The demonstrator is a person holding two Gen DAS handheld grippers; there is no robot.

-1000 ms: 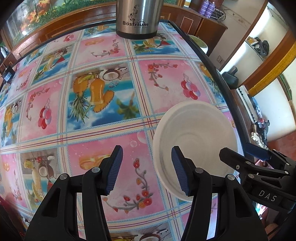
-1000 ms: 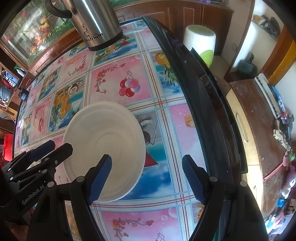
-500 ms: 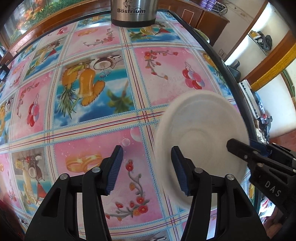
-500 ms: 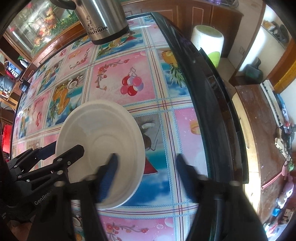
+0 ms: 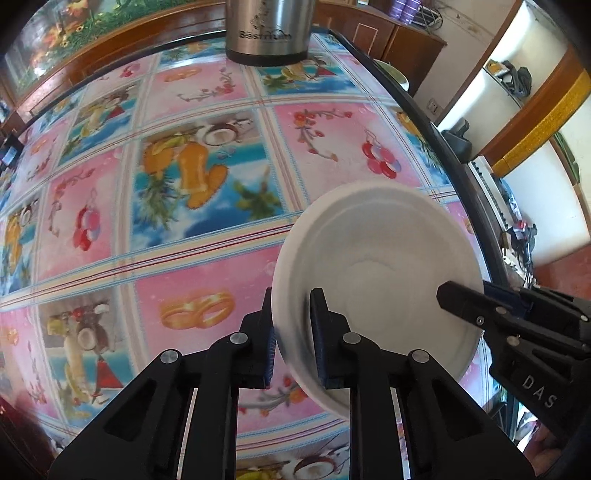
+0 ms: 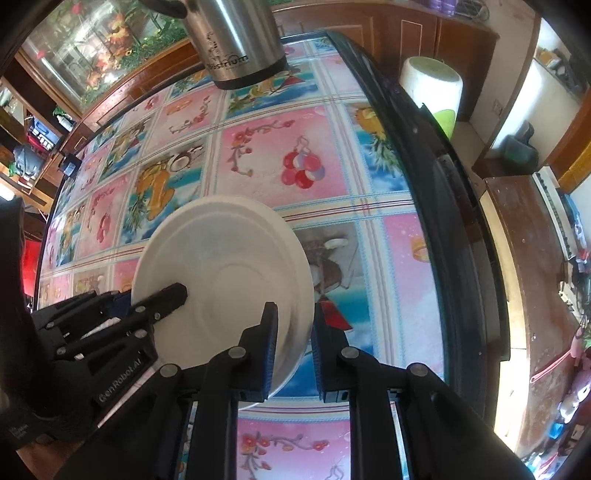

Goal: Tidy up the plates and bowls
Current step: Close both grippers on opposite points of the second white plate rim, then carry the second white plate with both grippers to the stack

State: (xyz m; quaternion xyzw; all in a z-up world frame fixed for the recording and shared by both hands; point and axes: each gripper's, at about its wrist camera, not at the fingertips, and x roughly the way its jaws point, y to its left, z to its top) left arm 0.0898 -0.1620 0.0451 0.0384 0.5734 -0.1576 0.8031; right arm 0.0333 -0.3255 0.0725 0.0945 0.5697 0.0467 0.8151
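I count one white plate (image 5: pixel 376 258) on the bench (image 5: pixel 207 258), near its right edge, and one steel flask (image 5: pixel 267 31) standing at the far edge. Two grippers are mine: my left gripper (image 5: pixel 291 347) and my right gripper (image 6: pixel 293 349), each with two fingers, one to either side of the plate's rim. Off the bench, past its right edge, I see one white-and-green bin (image 6: pixel 432 88).

Bright daylight, strongest from the pale walls at far right. Fisheye curvature bends the table edge (image 6: pixel 436 206); dark vignette fills the corners. Motion blur softens the tablecloth (image 5: pixel 155 192) and white plate (image 5: pixel 376 258).
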